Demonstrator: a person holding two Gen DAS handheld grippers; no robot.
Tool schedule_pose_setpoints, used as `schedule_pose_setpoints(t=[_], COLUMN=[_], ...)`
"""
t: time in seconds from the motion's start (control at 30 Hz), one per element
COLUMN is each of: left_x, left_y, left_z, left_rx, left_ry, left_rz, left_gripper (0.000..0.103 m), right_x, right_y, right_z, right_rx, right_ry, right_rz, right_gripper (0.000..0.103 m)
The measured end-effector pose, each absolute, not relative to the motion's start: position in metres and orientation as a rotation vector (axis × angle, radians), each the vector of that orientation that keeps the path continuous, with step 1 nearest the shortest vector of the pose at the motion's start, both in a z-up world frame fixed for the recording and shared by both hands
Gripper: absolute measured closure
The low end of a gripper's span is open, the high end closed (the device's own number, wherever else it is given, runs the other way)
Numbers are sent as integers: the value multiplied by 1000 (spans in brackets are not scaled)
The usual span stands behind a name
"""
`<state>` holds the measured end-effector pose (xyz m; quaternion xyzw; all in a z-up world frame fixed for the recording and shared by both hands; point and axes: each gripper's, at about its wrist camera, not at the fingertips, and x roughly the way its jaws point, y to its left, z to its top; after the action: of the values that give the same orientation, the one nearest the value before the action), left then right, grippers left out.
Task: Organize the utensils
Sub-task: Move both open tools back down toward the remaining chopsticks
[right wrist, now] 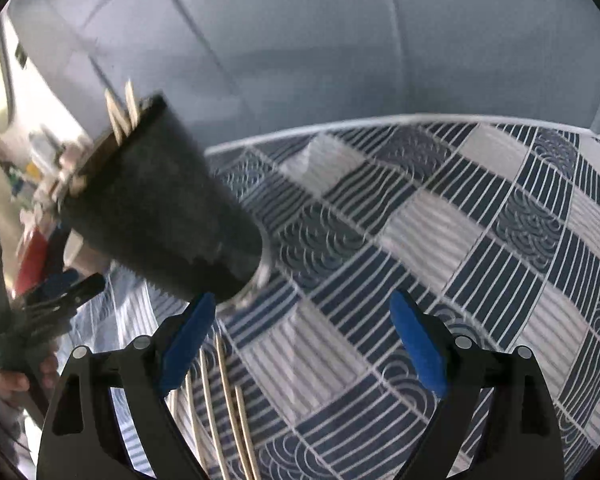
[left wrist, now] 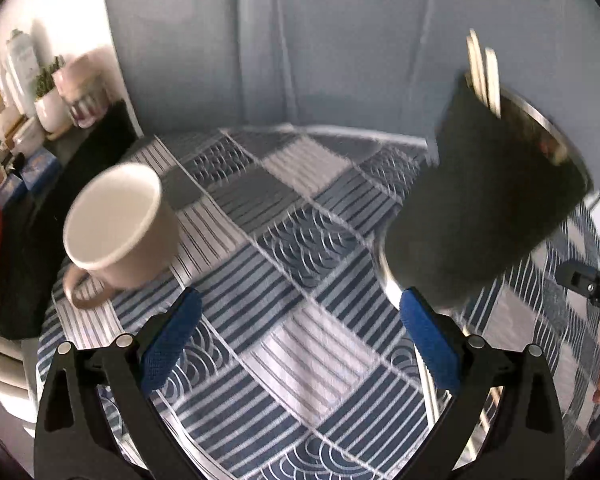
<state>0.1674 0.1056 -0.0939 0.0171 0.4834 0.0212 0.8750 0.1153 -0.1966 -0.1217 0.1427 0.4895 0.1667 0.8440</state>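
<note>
1. Only in the left wrist view: a beige mug (left wrist: 116, 228) standing upright on the patchwork tablecloth (left wrist: 292, 240), handle toward the camera, well to the left of the black utensil holder (left wrist: 488, 204); beyond the table edge, a cluttered shelf with a white potted plant (left wrist: 50, 100) and bottles, all blurred.
2. Only in the right wrist view: several wooden chopsticks (right wrist: 224, 412) lying loose on the tablecloth (right wrist: 440, 220), just below and behind the left blue pad, running toward the bottom of the frame.
3. In both views: the black utensil holder (right wrist: 160, 208), a tall dark cylinder with a shiny metal rim and base, standing on the cloth with two pale chopstick ends (left wrist: 484, 72) sticking out of its top; motion blur softens its outline.
4. Left gripper (left wrist: 300, 344): jaws spread wide, nothing between the blue pads, only cloth below; holder just beyond the right finger.
5. Right gripper (right wrist: 304, 344): jaws likewise wide apart and empty, holder just beyond the left finger.
6. At the left edge of the right wrist view, the other gripper and a hand (right wrist: 12, 380) on it.
</note>
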Motion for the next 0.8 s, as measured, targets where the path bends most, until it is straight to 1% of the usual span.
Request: schedule_pose_setpoints(t=[0.2,0.4,0.47,0.8], left_x=[148,130,126,121], left_y=[91,82,79,73], left_z=[-125,-146,-149,-163], left_rx=[82,107,124,189], left_ry=[1088,1119,1125,1148], left_rz=[-8,-37,-38,-24], left_gripper=[6,6,6,6], right_x=[96,74,68,59], right_y=[-188,-182,-179,-159], right_z=[-146,-170,-169,-169], right_rx=[220,143,108,-40], right_ry=[1097,1152,1124,1117], right_rz=[390,413,422,442], right_gripper=[18,18,18,17])
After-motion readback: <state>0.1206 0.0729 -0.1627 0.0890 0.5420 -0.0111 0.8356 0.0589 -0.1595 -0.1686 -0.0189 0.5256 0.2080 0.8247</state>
